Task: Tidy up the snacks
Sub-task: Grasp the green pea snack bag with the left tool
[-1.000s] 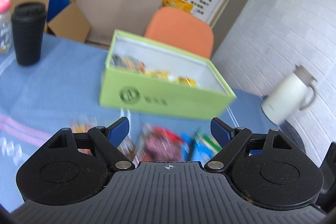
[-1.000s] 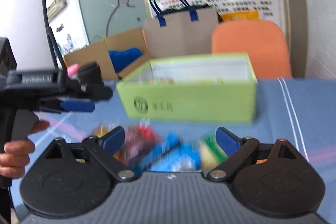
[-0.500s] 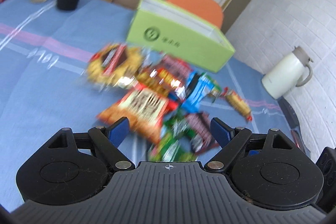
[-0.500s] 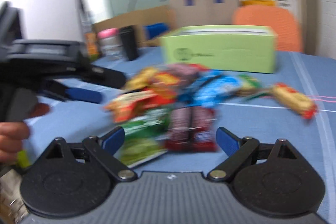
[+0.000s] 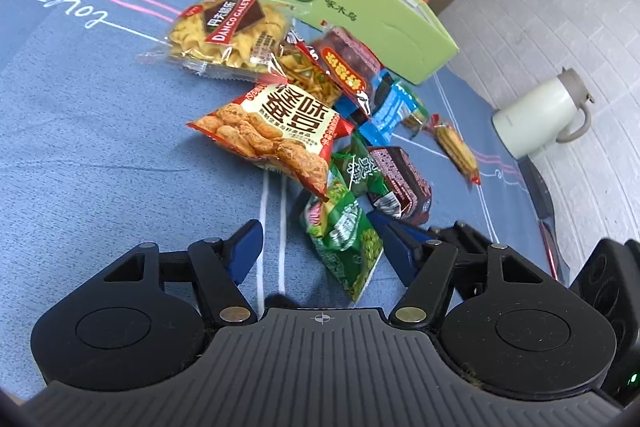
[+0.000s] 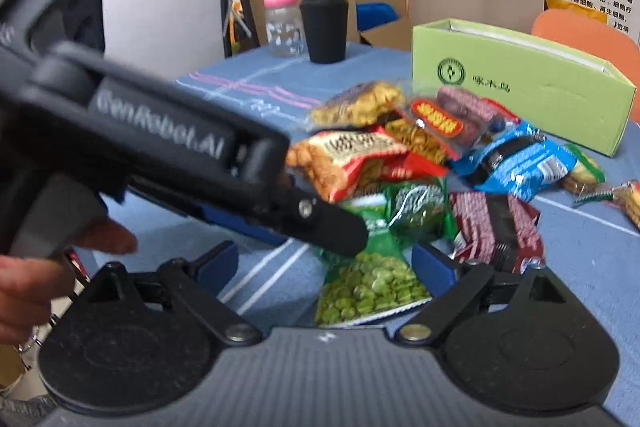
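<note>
Left wrist view puts the left gripper nearest, its fingers apart and empty though they have just been closing, with the green pea packet lying on the desk between the blue pads, nearer the right-hand one and seemingly not pressed by either. That packet's long axis runs near to far, roughly along the fingers, its near tip pointing back at the gripper, so a pinch across its narrow width looks like the natural next move. Right wrist view shows the right gripper held wide with nothing in it, the same packet between its fingers too; the left gripper crosses in from the left with its tip just over the packet's far end, so the left hand seems the better placed. Farther off, a dark red packet and another green packet crowd the far end, leaving little room there; bare cloth lies open to the left. Beyond the heap stands the green box, open at the top, the likely place for the snacks.
</note>
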`<state>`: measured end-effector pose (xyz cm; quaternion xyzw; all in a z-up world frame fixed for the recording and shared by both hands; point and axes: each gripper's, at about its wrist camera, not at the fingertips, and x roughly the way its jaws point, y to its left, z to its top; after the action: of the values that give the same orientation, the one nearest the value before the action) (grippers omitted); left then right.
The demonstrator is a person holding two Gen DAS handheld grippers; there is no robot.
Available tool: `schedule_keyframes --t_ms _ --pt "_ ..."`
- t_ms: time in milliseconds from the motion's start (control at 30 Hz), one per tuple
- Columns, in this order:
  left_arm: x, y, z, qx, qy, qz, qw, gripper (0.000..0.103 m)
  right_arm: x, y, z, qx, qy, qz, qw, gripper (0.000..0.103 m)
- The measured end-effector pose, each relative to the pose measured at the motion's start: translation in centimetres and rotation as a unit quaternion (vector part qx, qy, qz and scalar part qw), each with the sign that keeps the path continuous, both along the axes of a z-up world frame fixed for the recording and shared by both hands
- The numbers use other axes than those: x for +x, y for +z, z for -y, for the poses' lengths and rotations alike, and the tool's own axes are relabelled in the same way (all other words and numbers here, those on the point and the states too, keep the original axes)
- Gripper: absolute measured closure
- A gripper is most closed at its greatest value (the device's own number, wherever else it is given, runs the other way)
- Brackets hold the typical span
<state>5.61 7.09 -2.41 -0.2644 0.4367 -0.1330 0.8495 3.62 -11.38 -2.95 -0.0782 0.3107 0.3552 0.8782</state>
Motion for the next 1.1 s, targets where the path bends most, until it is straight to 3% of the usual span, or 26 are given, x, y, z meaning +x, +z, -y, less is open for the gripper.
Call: schedule_keyframes --t_ms 133,267,500,633,767,900,1033,1100 --pt "0.1 0.1 -0.3 -0.001 0.0 -0.001 1.0 0.053 -1.1 0.1 -0.5 0.015 0.023 -0.012 1.0 0.01" --pt "0.2 0.4 0.1 0.013 0.0 0.0 0.9999 0.054 -1.1 -0.1 -0.3 -0.007 -0.008 0.004 1.0 0.01" --pt "0.7 0.8 2.0 0.062 -0.004 0.002 0.9981 0.054 -0.8 -0.6 0.1 0.009 -0.025 -0.007 1.0 0.01" --pt "0.9 0.7 2.4 0.06 -0.007 0.0 0.9982 0.054 -0.9 -0.6 0.1 0.016 -0.032 -0.008 0.999 0.009" --pt "0.9 0.6 2.4 0.059 -0.007 -0.001 0.9982 0.054 -0.6 -0.7 1.4 0.059 -0.04 -0.024 0.997 0.01" --pt "0.9 0.7 2.3 0.059 -0.008 0.0 0.9982 0.055 -0.4 0.0 0.8 0.035 -0.046 -0.028 0.998 0.01" --pt "0.8 0.8 2.1 0.058 -0.01 0.003 0.9983 0.055 -1.3 0.3 0.6 0.029 -0.039 0.006 0.999 0.01" --pt "0.8 0.6 2.1 0.055 -0.01 0.003 0.9985 0.056 -1.1 0.1 0.7 0.029 -0.041 0.002 0.999 0.01"
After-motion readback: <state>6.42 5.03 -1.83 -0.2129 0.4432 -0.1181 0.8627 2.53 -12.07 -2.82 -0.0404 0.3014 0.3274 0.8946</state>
